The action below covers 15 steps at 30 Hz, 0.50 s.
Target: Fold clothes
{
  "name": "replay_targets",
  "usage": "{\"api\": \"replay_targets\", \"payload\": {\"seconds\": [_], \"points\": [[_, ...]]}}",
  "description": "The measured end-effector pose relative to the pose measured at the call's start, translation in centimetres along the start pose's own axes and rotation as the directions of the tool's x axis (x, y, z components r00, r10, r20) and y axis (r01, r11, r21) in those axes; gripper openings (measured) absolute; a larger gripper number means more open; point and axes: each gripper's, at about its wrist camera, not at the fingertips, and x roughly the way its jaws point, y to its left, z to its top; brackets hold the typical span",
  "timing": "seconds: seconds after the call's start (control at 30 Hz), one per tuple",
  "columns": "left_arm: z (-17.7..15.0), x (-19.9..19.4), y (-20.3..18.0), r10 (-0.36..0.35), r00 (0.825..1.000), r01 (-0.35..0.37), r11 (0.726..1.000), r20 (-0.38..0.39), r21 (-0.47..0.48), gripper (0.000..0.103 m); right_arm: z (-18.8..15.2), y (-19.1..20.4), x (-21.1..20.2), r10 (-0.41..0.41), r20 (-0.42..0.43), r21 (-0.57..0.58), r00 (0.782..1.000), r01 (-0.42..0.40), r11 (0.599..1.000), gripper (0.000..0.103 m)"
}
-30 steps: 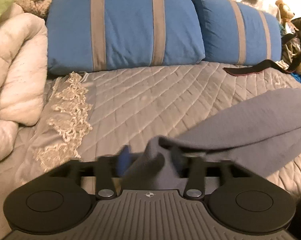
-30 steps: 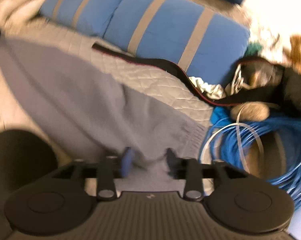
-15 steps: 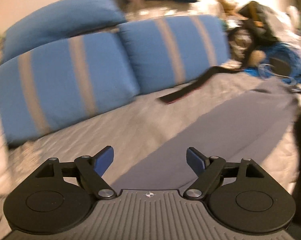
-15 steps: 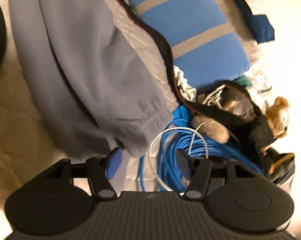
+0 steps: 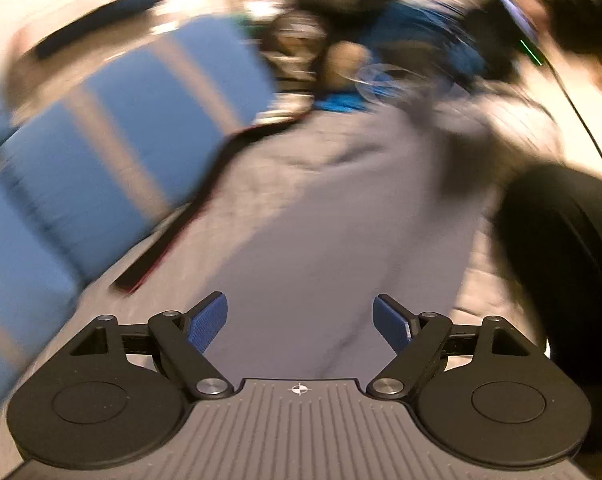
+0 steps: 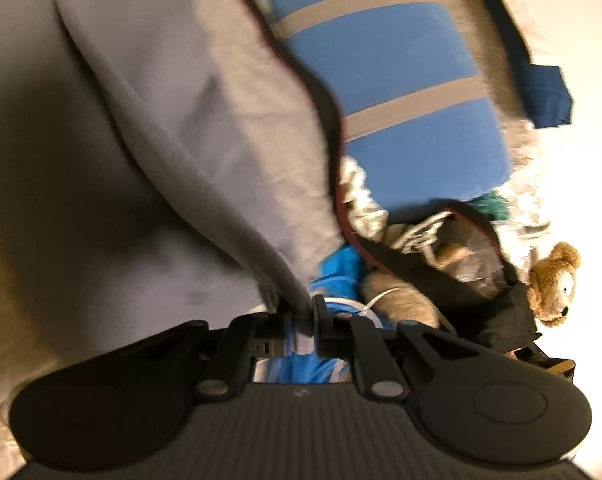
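The grey garment (image 6: 149, 128) is spread lengthwise on the bed, just in front of the blue striped pillow (image 6: 385, 92), which serves as the landmark; its cuffed end, at the far end from that pillow's middle, is being closed on by the right tongs (image 6: 301, 308), fabric pinched between the jaws, presumably so that this end can be lifted over for a fold. The left tongs (image 5: 300, 322) are held wide open and empty above the garment's middle, beside the pillow, apparently so that a second hold can be taken.
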Motion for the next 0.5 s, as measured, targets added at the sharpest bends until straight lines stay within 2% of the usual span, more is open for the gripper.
{"api": "replay_targets", "payload": {"seconds": [0.1,0.17,0.2,0.27,0.33,0.5], "points": [[0.2,2.7,-2.1,0.03,0.999,-0.028,0.996,-0.023,0.083,0.079,1.0,-2.7,-0.2,-0.008,0.015,0.047,1.0,0.007,0.999,0.01],[-0.2,4.0,-3.1,0.078,0.996,-0.072,0.985,-0.034,0.155,0.077,1.5,-3.8,-0.2,-0.016,0.024,0.06,1.0,0.015,0.998,0.01],[-0.3,4.5,-3.5,0.128,0.991,-0.117,0.972,-0.039,0.202,0.072,1.7,-4.0,-0.2,-0.022,0.026,0.055,0.999,0.02,0.998,0.01],[-0.4,5.3,-3.7,0.234,0.971,-0.212,0.937,-0.049,0.279,0.008,1.8,-4.2,-0.2,-0.028,0.026,0.042,0.999,0.027,0.999,0.01],[-0.4,5.3,-2.7,0.292,0.955,-0.265,0.92,-0.056,0.289,0.004,1.8,-4.2,-0.2,-0.028,0.028,0.034,0.999,0.027,0.999,0.01],[0.9,2.3,1.0,0.388,0.921,-0.381,0.9,0.007,0.21,0.003,1.6,-4.8,-0.3,-0.043,0.04,0.059,0.998,0.041,0.997,0.01]]}}
